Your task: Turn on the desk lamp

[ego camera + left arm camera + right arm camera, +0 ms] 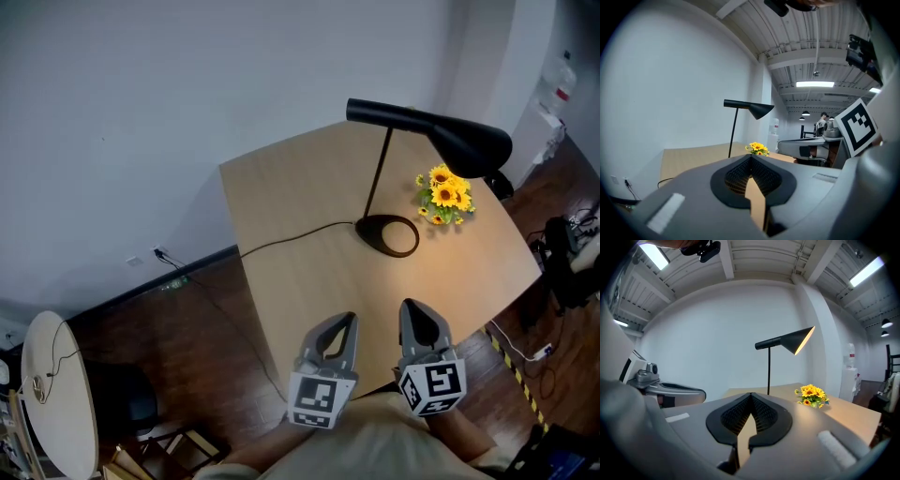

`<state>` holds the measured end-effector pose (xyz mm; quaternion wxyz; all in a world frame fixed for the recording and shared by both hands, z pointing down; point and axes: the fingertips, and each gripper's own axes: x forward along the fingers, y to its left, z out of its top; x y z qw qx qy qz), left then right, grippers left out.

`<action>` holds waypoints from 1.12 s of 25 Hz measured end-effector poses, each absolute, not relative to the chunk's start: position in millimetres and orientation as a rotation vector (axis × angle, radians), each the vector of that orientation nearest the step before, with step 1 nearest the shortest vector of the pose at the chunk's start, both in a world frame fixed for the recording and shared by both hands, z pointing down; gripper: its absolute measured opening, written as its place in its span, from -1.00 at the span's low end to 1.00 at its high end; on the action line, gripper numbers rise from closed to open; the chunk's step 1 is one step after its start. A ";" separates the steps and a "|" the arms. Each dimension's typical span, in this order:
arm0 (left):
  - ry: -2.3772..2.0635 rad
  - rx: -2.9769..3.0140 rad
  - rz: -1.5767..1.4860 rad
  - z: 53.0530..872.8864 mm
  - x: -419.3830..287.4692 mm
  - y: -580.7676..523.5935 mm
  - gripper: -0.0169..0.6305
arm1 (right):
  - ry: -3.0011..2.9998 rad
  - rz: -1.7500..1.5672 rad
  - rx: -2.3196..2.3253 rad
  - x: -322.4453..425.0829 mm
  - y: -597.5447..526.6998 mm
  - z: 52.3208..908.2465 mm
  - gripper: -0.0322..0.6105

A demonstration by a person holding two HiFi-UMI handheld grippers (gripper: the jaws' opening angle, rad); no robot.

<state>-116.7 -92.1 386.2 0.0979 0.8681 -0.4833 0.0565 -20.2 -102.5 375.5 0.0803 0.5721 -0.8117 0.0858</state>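
Note:
A black desk lamp stands on the wooden table, its ring base near the middle and its cone shade over a small bunch of sunflowers. Warm light falls on the flowers and the tabletop under the shade. The shade's inside glows in the right gripper view; the lamp also shows in the left gripper view. My left gripper and right gripper hover side by side over the table's near edge, short of the base. Both are shut on nothing, their tips meeting.
The lamp's black cord runs left across the table and down to a wall outlet. A round white table stands at lower left on the dark floor. Cables and dark equipment lie to the right.

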 end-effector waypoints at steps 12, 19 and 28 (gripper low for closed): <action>-1.208 2.689 0.123 383.5 -98.7 -19.0 -0.95 | -2.311 0.200 1.819 -23.6 -6.4 356.6 -0.90; -1.187 2.716 0.111 376.9 -75.0 3.3 -0.95 | -2.317 0.171 1.836 -3.4 23.8 352.6 -0.90; -1.227 2.726 0.118 352.2 -27.8 40.8 -0.95 | -2.405 0.211 1.788 32.5 68.4 355.2 -0.90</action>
